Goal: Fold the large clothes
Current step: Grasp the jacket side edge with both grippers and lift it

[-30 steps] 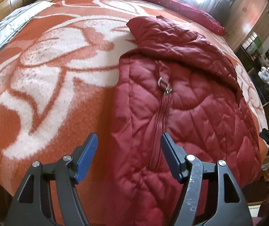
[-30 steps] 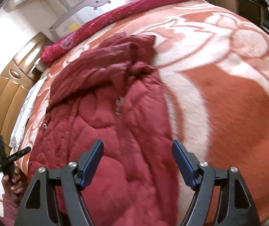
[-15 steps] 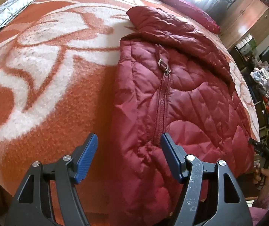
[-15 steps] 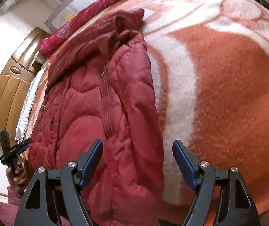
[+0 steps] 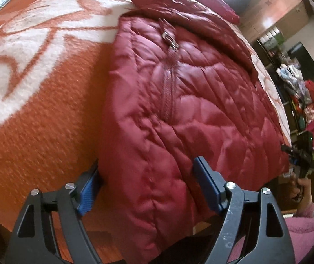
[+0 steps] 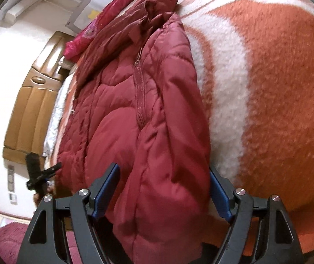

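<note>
A dark red quilted puffer jacket [image 5: 196, 101] lies folded lengthwise on a bed covered by an orange and white patterned fleece blanket [image 5: 38, 110], its hem end at the near edge of the bed and its collar end toward the far edge.

The left gripper [image 5: 148, 184] has just been opening its blue-padded fingers [image 5: 205, 182]; they stand spread to either side of the jacket's near corner, with the padded fabric bulging between them. Whether the pads touch the fabric I cannot tell. The right gripper [image 6: 163, 189] likewise straddles the other near corner of the jacket [image 6: 148, 118] with its fingers [image 6: 104, 189] spread, and the fabric fills the gap.

Only the left wrist view shows a metal zipper pull [image 5: 169, 39] on the jacket's top face, a tall wooden wardrobe [image 5: 273, 15] and a heap of mixed clothes [image 5: 306, 101] beyond the right edge of the bed; it also catches the right gripper [image 5: 300, 154] in a hand with a pink sleeve [image 5: 306, 224].

Only the right wrist view shows a brown padded headboard [image 6: 31, 107], a pink floral pillow [image 6: 104, 19] along the far edge of the blanket [image 6: 278, 88], and the left gripper [image 6: 40, 176] seen from the side.
</note>
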{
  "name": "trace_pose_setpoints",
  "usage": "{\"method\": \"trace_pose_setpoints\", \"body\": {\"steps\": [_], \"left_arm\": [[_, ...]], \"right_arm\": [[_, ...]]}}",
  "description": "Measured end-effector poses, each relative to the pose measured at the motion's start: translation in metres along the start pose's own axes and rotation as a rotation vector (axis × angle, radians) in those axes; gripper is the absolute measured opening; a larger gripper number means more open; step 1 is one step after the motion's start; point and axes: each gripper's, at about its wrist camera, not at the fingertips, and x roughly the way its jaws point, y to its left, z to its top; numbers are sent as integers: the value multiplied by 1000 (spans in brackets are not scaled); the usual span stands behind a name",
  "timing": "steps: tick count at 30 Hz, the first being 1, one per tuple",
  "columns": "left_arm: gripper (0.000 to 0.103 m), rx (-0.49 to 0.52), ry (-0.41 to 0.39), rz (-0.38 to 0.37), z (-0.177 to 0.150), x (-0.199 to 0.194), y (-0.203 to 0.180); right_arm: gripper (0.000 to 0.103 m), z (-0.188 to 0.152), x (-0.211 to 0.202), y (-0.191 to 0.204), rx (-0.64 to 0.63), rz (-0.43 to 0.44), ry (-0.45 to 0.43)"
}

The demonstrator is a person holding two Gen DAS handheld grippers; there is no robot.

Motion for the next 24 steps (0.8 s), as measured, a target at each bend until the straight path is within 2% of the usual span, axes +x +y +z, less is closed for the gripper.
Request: {"method": "trace_pose_setpoints", "body": {"steps": [10, 16, 17, 18, 19, 20, 21, 24], "left_arm": [[84, 15, 74, -98, -15, 13, -6], [82, 66, 88, -119, -17, 13, -12], [75, 75, 87, -121, -16, 13, -14], [62, 87, 84, -125, -16, 12, -17], [56, 99, 79, -126, -16, 11, -19], [47, 106, 73, -123, -15, 10, -21], [39, 115, 66, -120, -13, 9, -24], [27, 122, 40, -114, -11, 2, -27]], "right_arm": [[80, -19, 14, -9, 19, 94, 68], [80, -22, 16, -10, 22, 124, 85], [76, -22, 17, -10, 16, 122, 84], [69, -22, 17, -8, 7, 123, 84], [61, -22, 18, -4, -6, 130, 82], [46, -21, 18, -2, -15, 135, 82], [38, -21, 16, 2, -26, 140, 78], [30, -17, 14, 13, -63, 143, 65]]}}
